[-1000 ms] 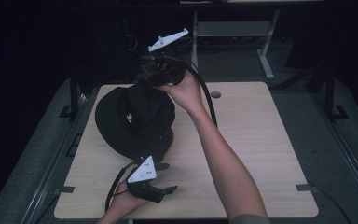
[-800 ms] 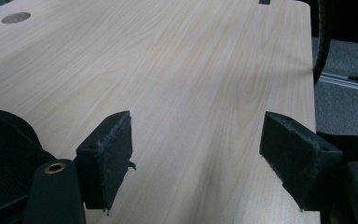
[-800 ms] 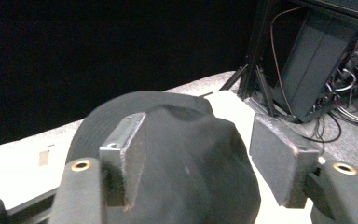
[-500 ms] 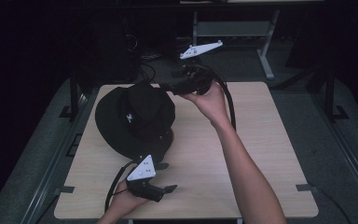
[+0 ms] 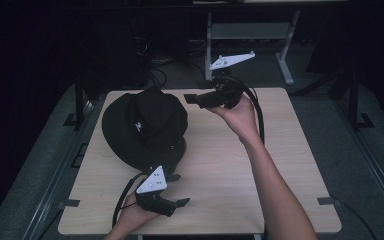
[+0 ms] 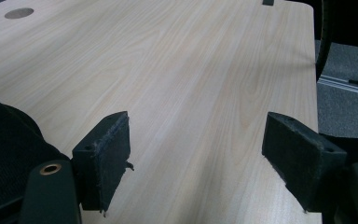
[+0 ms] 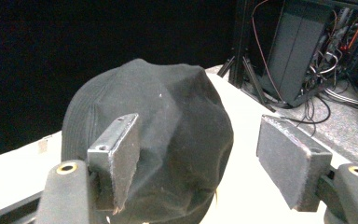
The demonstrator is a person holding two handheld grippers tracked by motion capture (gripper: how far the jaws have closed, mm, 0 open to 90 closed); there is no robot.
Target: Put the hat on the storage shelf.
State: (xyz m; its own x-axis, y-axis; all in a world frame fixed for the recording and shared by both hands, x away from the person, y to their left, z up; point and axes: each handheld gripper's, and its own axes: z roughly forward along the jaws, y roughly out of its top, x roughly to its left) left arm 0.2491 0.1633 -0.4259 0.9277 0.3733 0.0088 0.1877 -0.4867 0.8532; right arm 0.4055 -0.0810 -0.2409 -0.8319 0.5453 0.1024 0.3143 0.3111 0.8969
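Biggest thing here is the table (image 5: 280, 165), light wood top w/ a small round hole (image 6: 19, 13) near its far edge. On the left half sits a black bucket hat (image 5: 145, 127), crown up, brim flat on the wood, little white logo on the side facing the camera. It's sitting free, nothing gripping it.

Right gripper (image 5: 189, 98) is held up over the far side of the table, just right of the hat, jaws pointing left at the crown. In the right gripper view the hat (image 7: 154, 140) is straight ahead beyond the pads (image 7: 116, 154), which are spread wide w/ nothing pinched between them. Those jaws have just been opening. Cable loops down past the right hand (image 5: 237, 112) and wrist.

Left gripper (image 5: 182, 202) is low at the near edge, just in front of the hat brim, pointing right across the table. Left gripper view: pads (image 6: 103, 156) well apart, only bare wood between them, bit of the hat (image 6: 4, 154) at the left edge. So released too, holding nothing.
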